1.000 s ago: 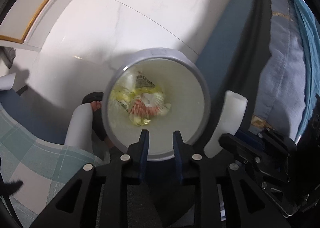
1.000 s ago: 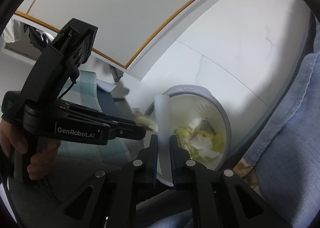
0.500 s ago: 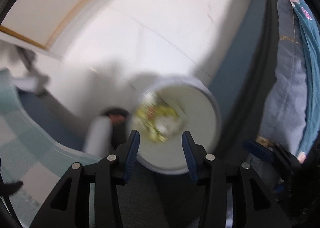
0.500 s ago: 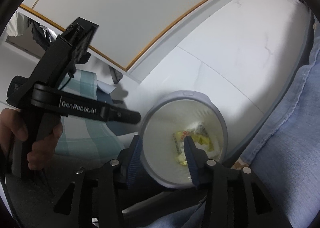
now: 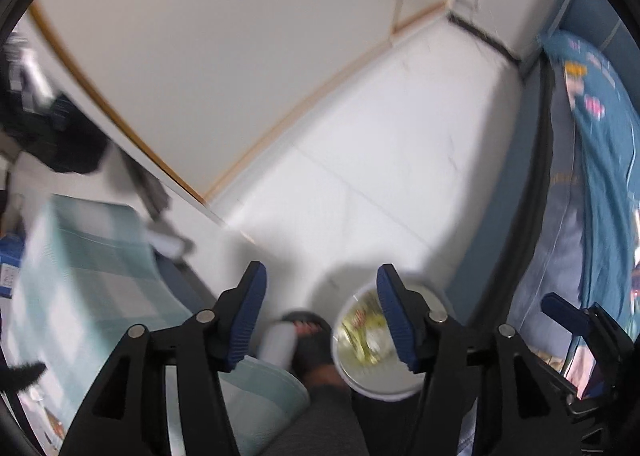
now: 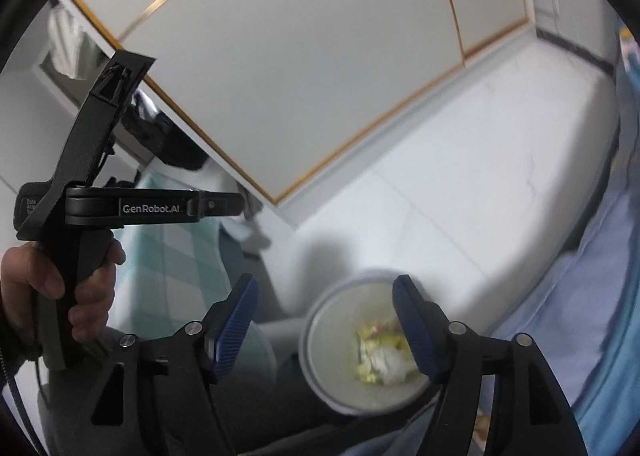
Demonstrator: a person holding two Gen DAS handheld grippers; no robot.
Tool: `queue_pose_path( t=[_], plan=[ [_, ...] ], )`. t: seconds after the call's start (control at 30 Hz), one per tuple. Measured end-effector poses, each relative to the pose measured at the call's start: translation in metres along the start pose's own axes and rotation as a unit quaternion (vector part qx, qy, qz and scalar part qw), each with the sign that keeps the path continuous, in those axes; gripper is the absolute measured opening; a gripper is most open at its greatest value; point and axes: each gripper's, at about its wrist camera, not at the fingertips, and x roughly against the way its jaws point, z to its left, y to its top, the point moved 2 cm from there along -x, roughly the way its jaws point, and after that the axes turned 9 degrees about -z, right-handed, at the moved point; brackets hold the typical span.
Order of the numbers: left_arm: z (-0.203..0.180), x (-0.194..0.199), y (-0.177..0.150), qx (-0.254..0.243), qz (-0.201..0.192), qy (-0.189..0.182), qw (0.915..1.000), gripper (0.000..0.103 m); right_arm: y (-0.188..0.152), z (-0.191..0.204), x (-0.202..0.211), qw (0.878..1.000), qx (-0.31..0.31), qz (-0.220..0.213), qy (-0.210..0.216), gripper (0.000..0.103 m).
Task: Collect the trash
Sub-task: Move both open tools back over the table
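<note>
Both grippers above the trash bin [image 6: 360, 352], nothing between either pair of fingers. Left gripper [image 5: 320, 320] about half spread and opening wider, blue pads bare. Right gripper [image 6: 326, 330] wider apart, also opening, equally empty. Bin on the white floor [image 5: 380, 191], round mouth facing up, with yellow wrappers and white crumpled paper [image 6: 380, 356] at the bottom. In the left wrist view, bin partly behind the right-side finger, low and to the right of the gap; a slippered foot [image 5: 308, 340] just beside it. In the right wrist view, bin low in the frame, mostly between the fingers but shifted toward the right-side one. Left hand [image 6: 60, 296] on its black handle, off to the left of the bin. Bin closer under the right gripper, judging by how it sits between those fingers. No loose trash visible outside the bin; blurred checked cloth [image 5: 88, 280] at left, blue bedding [image 5: 600, 183] at right. Likely next: looking elsewhere for another piece.
</note>
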Motion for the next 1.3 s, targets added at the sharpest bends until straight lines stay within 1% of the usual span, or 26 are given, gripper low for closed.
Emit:
queue_pose_path(
  t=[0.07, 0.13, 0.3, 0.37, 0.4, 0.5, 0.57, 0.6, 0.7, 0.73, 0.77, 0.8, 0.83, 0.9, 0.97, 1.0, 1.03, 1.07, 1.13, 1.2, 1.3],
  plan=[
    [0.013, 0.023, 0.005, 0.018, -0.035, 0.013, 0.9992, 0.059, 0.012, 0.012, 0.010, 1.000, 0.012, -0.020, 0.004, 0.076],
    [0.027, 0.042, 0.006, 0.034, -0.066, 0.028, 0.9969, 0.066, 0.023, 0.025, 0.019, 0.999, 0.025, -0.039, 0.011, 0.078],
    [0.058, 0.097, 0.002, 0.067, -0.139, 0.064, 0.9860, 0.075, 0.046, 0.067, 0.045, 0.993, 0.067, -0.087, 0.038, 0.086],
    [0.076, 0.122, -0.003, 0.080, -0.170, 0.082, 0.9788, 0.079, 0.053, 0.089, 0.055, 0.990, 0.084, -0.103, 0.050, 0.090],
    [0.080, 0.127, -0.004, 0.084, -0.178, 0.089, 0.9764, 0.082, 0.055, 0.101, 0.059, 0.988, 0.091, -0.110, 0.056, 0.091],
    [0.101, 0.158, -0.013, 0.101, -0.220, 0.116, 0.9634, 0.084, 0.060, 0.133, 0.068, 0.982, 0.108, -0.132, 0.078, 0.096],
    [0.112, 0.173, -0.018, 0.113, -0.237, 0.130, 0.9561, 0.088, 0.063, 0.155, 0.072, 0.978, 0.119, -0.146, 0.092, 0.100],
    [0.121, 0.181, -0.023, 0.122, -0.247, 0.139, 0.9512, 0.092, 0.064, 0.165, 0.075, 0.975, 0.124, -0.152, 0.102, 0.100],
    [0.141, 0.203, -0.036, 0.144, -0.270, 0.157, 0.9391, 0.096, 0.065, 0.201, 0.079, 0.967, 0.147, -0.164, 0.126, 0.101],
    [0.152, 0.212, -0.046, 0.158, -0.281, 0.169, 0.9315, 0.098, 0.065, 0.214, 0.080, 0.964, 0.159, -0.168, 0.134, 0.102],
    [0.160, 0.219, -0.054, 0.169, -0.288, 0.176, 0.9262, 0.100, 0.063, 0.225, 0.082, 0.960, 0.168, -0.172, 0.142, 0.102],
    [0.171, 0.226, -0.064, 0.186, -0.299, 0.186, 0.9172, 0.102, 0.061, 0.239, 0.084, 0.956, 0.180, -0.177, 0.151, 0.103],
    [0.173, 0.231, -0.068, 0.198, -0.308, 0.192, 0.9107, 0.102, 0.060, 0.251, 0.085, 0.952, 0.188, -0.180, 0.158, 0.103],
    [0.195, 0.241, -0.088, 0.226, -0.324, 0.215, 0.8931, 0.102, 0.059, 0.269, 0.083, 0.946, 0.204, -0.184, 0.173, 0.103],
    [0.209, 0.250, -0.101, 0.238, -0.340, 0.240, 0.8776, 0.102, 0.055, 0.290, 0.081, 0.938, 0.223, -0.187, 0.191, 0.103],
    [0.219, 0.255, -0.110, 0.242, -0.348, 0.259, 0.8679, 0.102, 0.051, 0.299, 0.080, 0.934, 0.230, -0.187, 0.197, 0.103],
    [0.224, 0.258, -0.115, 0.244, -0.354, 0.270, 0.8614, 0.102, 0.047, 0.308, 0.078, 0.930, 0.241, -0.188, 0.205, 0.103],
    [0.233, 0.263, -0.123, 0.247, -0.363, 0.286, 0.8517, 0.102, 0.043, 0.316, 0.076, 0.926, 0.250, -0.189, 0.211, 0.103],
    [0.246, 0.272, -0.137, 0.258, -0.373, 0.306, 0.8371, 0.102, 0.033, 0.335, 0.070, 0.919, 0.267, -0.189, 0.220, 0.103],
    [0.265, 0.277, -0.153, 0.279, -0.375, 0.320, 0.8241, 0.102, 0.024, 0.355, 0.059, 0.914, 0.280, -0.179, 0.233, 0.103],
    [0.288, 0.275, -0.171, 0.312, -0.374, 0.326, 0.8101, 0.102, 0.012, 0.374, 0.046, 0.910, 0.290, -0.166, 0.244, 0.103]
  ],
)
